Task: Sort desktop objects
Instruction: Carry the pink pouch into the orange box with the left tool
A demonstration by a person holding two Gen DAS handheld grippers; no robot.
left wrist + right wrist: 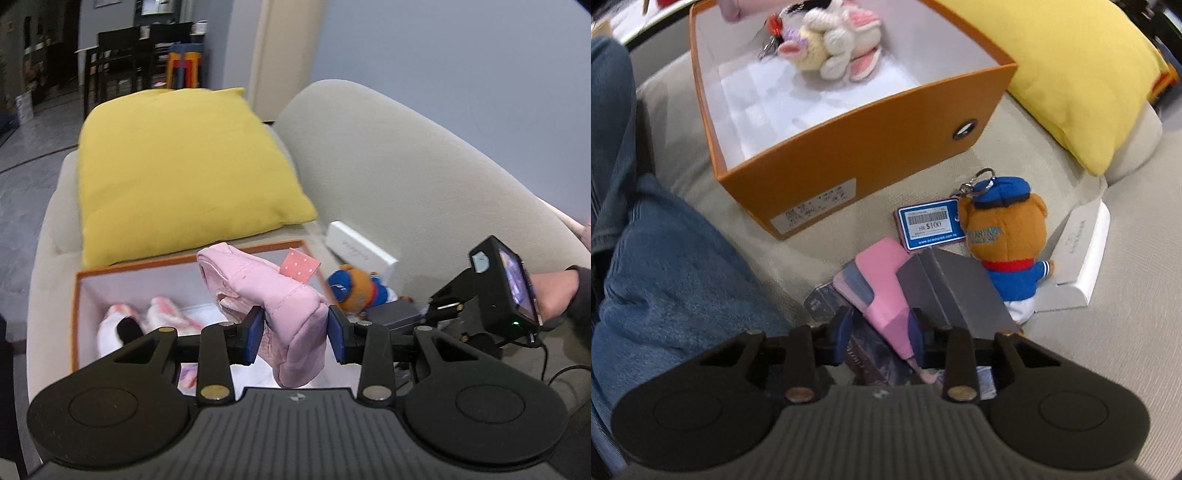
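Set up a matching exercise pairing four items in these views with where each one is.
Items:
1. pink pouch
2. crocheted bunnies
3. bear keychain
4. yellow cushion

Places:
A. inside the orange box
B. on the sofa beside the white box
C. between the left gripper jaws
D. behind the orange box

Pairs: 1-C, 2-A, 3-B, 4-D

The soft pink fabric pouch [273, 306] hides much of the orange cardboard box's [75, 314] interior in the left wrist view. In the right wrist view the pink card wallet [886, 284] runs under the gripper body, its lower end hidden; the white slim box's [1078, 254] print is too blurred to read.
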